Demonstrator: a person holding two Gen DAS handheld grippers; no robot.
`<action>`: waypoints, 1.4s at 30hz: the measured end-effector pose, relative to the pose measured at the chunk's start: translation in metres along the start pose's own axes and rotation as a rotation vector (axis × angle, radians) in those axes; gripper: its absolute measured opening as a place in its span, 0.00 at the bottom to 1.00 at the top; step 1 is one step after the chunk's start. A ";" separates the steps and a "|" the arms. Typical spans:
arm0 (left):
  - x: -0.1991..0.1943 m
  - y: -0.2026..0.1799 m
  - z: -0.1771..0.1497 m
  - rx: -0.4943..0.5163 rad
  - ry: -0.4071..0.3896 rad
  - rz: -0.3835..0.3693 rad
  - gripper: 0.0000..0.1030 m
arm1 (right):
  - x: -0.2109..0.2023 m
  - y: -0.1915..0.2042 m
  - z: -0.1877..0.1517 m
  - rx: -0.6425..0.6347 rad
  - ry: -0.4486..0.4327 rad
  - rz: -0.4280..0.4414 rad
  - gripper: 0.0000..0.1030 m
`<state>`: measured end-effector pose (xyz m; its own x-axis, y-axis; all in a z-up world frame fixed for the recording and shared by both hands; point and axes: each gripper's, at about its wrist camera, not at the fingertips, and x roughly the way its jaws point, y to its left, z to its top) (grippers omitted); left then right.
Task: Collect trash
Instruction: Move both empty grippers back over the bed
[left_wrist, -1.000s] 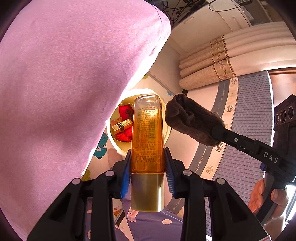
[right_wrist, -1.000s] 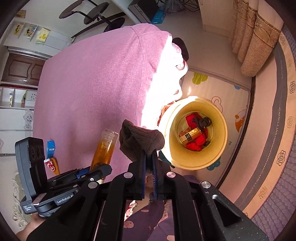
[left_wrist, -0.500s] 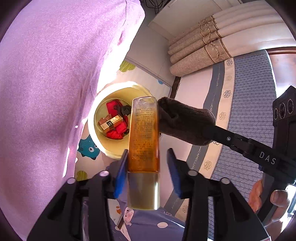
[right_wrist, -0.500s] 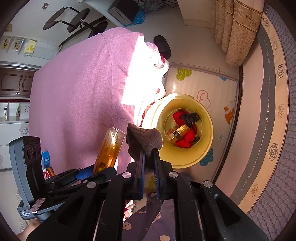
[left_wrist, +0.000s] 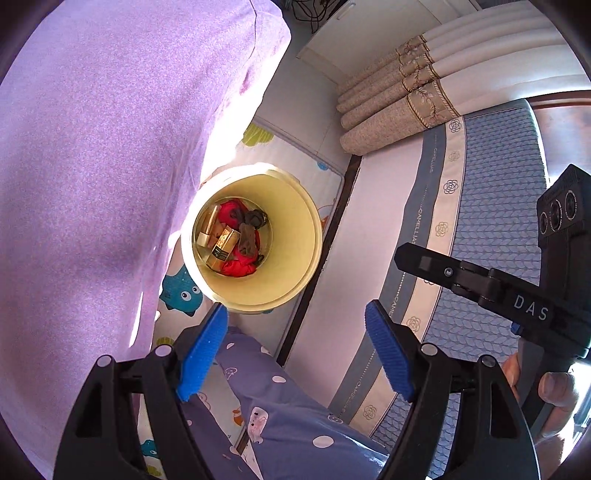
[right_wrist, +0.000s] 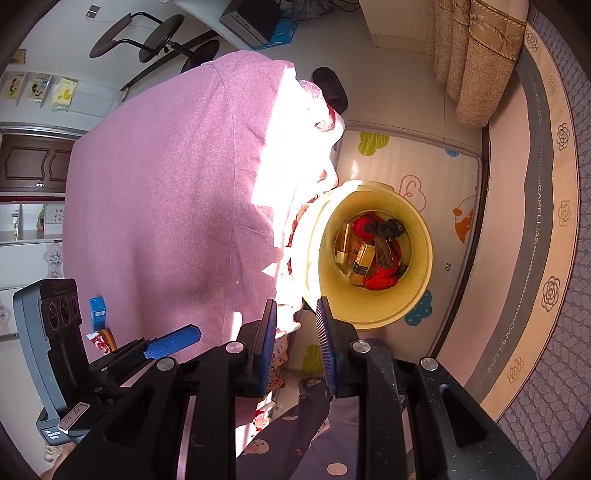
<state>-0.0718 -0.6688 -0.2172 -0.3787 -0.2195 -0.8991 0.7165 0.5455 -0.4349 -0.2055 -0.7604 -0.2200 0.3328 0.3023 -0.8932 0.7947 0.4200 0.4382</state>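
A pale yellow trash bucket (left_wrist: 295, 236) stands on the floor below both grippers; it also shows in the right wrist view (right_wrist: 417, 291). Inside lie an amber bottle with a gold cap (left_wrist: 208, 230), a gold box (left_wrist: 223, 247), a brown sock (left_wrist: 248, 242), red trash (left_wrist: 240, 266) and a dark item (left_wrist: 256, 218). My left gripper (left_wrist: 295, 350) is open and empty above the bucket's near rim. My right gripper (right_wrist: 295, 343) is open and empty, its jaws a little apart; one of its fingers (left_wrist: 436, 267) shows in the left wrist view.
A pink covered bed (left_wrist: 103, 166) rises left of the bucket. A printed play mat (right_wrist: 424, 170) lies under the bucket. A grey bordered rug (left_wrist: 480, 221) lies to the right, curtains (left_wrist: 399, 92) beyond. Purple spotted fabric (left_wrist: 280, 417) hangs below the grippers.
My left gripper opened and the amber bottle dropped into the bucket. My right gripper opened and the brown sock dropped in too. Both grippers are empty now.
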 end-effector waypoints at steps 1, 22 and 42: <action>-0.003 0.001 -0.001 -0.001 -0.005 -0.001 0.74 | -0.001 0.003 -0.001 -0.007 -0.002 0.002 0.22; -0.105 0.089 -0.083 -0.116 -0.182 0.028 0.78 | 0.016 0.165 -0.056 -0.279 0.027 0.067 0.22; -0.202 0.272 -0.221 -0.374 -0.339 0.105 0.79 | 0.098 0.364 -0.180 -0.560 0.145 0.119 0.22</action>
<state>0.0699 -0.2977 -0.1433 -0.0600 -0.3642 -0.9294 0.4579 0.8173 -0.3498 0.0256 -0.4241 -0.1301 0.2988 0.4723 -0.8292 0.3540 0.7521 0.5559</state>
